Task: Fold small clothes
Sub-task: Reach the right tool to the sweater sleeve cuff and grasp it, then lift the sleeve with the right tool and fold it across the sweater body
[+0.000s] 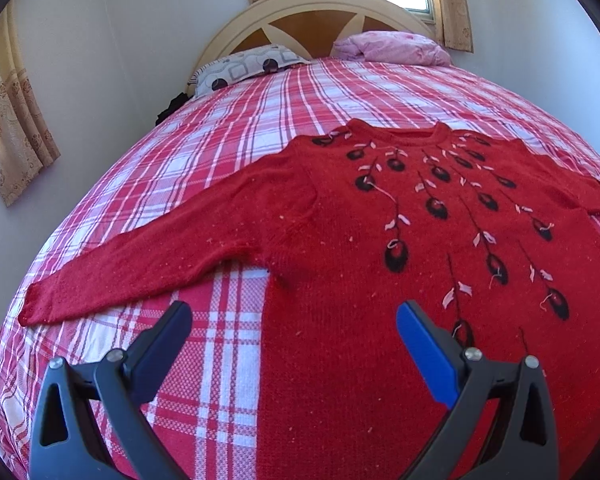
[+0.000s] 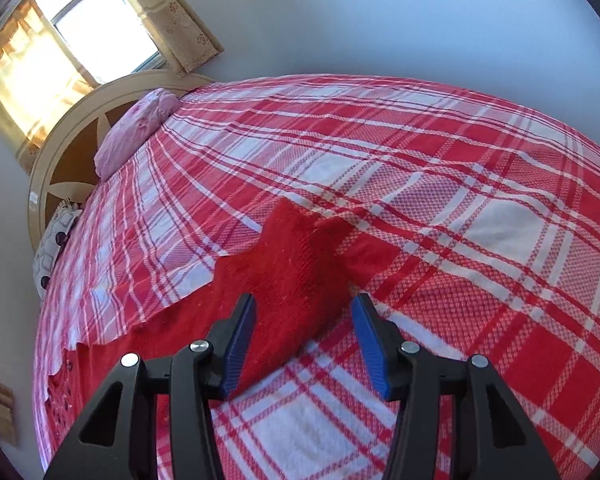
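Observation:
A red knitted sweater [image 1: 340,264] with black and pink embroidery lies flat, front up, on the plaid bed. Its left sleeve [image 1: 140,264] stretches out to the left. My left gripper [image 1: 296,316] is open and empty, above the sweater's lower left side edge. In the right wrist view the other sleeve [image 2: 296,272] lies on the bedspread and reaches out between the fingers. My right gripper [image 2: 304,308] is open over the sleeve's end and holds nothing.
The red and white plaid bedspread [image 1: 204,152] covers the bed. A patterned pillow [image 1: 244,66] and a pink pillow [image 1: 392,48] lie at the cream headboard [image 1: 312,4]. Walls and curtained windows [image 2: 88,28] surround the bed.

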### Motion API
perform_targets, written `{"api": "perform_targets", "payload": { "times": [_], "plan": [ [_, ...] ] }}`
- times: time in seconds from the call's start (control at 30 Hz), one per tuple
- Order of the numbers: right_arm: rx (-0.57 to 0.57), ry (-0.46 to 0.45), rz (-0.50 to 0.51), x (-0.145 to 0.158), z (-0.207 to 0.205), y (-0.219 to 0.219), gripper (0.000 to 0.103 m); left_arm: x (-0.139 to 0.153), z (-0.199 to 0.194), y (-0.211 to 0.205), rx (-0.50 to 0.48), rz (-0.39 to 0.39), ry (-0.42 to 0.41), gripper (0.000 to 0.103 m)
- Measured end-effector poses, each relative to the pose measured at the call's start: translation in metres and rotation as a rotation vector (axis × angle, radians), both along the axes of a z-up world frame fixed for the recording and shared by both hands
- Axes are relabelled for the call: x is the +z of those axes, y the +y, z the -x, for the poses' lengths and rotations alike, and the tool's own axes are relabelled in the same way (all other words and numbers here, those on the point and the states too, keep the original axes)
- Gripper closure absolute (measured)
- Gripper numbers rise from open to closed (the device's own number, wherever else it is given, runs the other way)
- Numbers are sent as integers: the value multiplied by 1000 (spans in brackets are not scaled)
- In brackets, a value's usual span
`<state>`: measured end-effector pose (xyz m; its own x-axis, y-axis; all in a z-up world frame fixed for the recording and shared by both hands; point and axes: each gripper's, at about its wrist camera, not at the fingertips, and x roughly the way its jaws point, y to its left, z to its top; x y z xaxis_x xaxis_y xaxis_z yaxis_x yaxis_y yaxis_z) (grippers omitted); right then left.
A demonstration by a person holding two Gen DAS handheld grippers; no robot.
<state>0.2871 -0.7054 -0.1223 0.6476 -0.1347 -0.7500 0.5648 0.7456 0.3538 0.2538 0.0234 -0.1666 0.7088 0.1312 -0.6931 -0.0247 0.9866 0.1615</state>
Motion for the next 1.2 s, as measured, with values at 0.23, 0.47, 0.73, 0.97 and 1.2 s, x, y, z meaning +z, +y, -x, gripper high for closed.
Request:
{"api": "perform_targets", "payload": {
  "times": [0.23,0.47,0.73,0.97,1.2],
  "plan": [
    [11,28,11,-7,-10,-2,83,-4,3,-4,-11,-4,-5,0],
    [73,37,82,4,-17,18,90,-6,6,-6,-18,-2,-7,0],
    [267,-61,156,45,-36,94,92,-8,7,-8,-21,2,-9,0],
    [464,-97,230,58,-57,189,92,-10,7,-6,-16,16,-10,0],
    [617,-71,235,27,-79,266,92,-10,8,-6,-16,21,-12,0]
  ]
}}
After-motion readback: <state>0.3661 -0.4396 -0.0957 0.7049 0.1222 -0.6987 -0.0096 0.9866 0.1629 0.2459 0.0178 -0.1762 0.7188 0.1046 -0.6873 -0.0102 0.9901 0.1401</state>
